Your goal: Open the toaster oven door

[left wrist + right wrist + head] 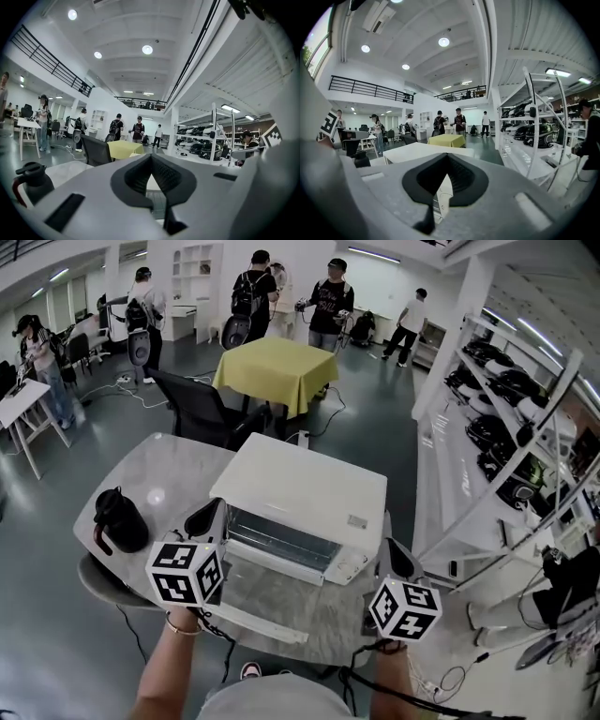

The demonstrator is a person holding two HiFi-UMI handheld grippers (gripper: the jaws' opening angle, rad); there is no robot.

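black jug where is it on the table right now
Head view: the black jug stands near the left edge of the grey table, left of the white toaster oven and apart from it.

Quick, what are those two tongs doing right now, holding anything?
Left tongs: closed, holding nothing.
Right tongs: closed, holding nothing.

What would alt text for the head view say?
A white toaster oven sits on a marbled table, its glass door folded down open. The left claw and right claw hover shut before it; a black carafe stands at its left.
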